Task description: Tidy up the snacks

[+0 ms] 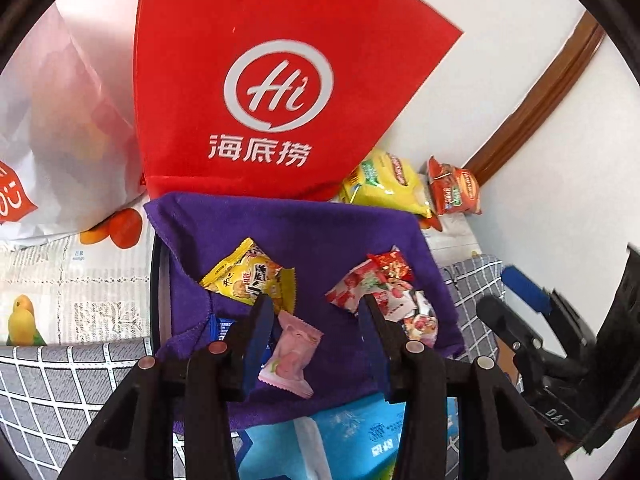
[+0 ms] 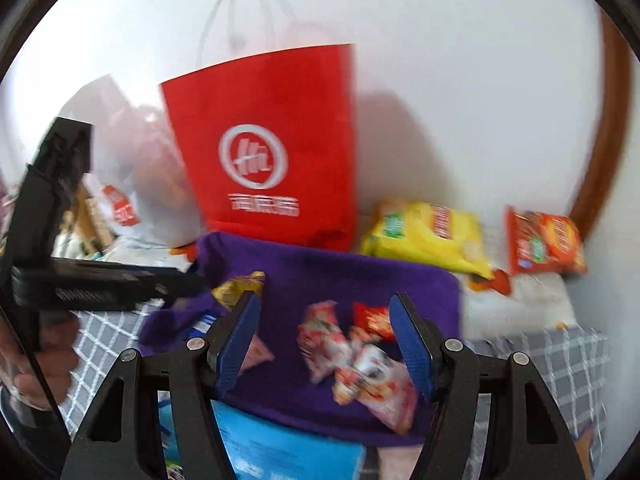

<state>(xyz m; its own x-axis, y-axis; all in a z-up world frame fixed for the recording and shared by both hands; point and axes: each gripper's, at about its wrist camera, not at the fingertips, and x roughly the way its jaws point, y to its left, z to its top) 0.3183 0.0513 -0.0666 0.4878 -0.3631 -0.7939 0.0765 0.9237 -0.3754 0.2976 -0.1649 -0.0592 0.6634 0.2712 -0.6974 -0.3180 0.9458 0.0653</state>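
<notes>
A purple cloth (image 1: 304, 248) lies spread in front of a red bag (image 1: 256, 80) that stands upright against the white wall; take the cloth as the landmark. On it, toward its left, lies a yellow packet (image 1: 250, 274). Just nearer the camera than that, a pink packet (image 1: 294, 354) lies tilted. Toward the cloth's right sits a pile of red-and-white packets (image 1: 380, 292), overlapping one another, with a small red packet (image 2: 372, 320) on its far side.

The left gripper (image 1: 316, 308) hangs over the cloth with its jaws apart and nothing between the pads; the pink packet lies on the cloth below its left finger, and whether the two touch cannot be told. The right gripper (image 2: 324, 312) also hovers over the cloth, jaws parted and holding nothing, the red-and-white pile lying beneath the gap, nearer its right finger. The right wrist view is blurred, so print on the packets cannot be read there.

Behind the cloth's right corner, a yellow bag (image 1: 384, 184) lies by the wall, and a red-orange bag (image 1: 454, 192) leans just beside it, further right. Left of the red bag, behind the cloth's left edge, slumps a white plastic bag (image 1: 60, 152). A blue box (image 1: 352, 436) pokes out from under the cloth's near edge. A grey checked covering (image 1: 60, 384) lies around the cloth to either side.
</notes>
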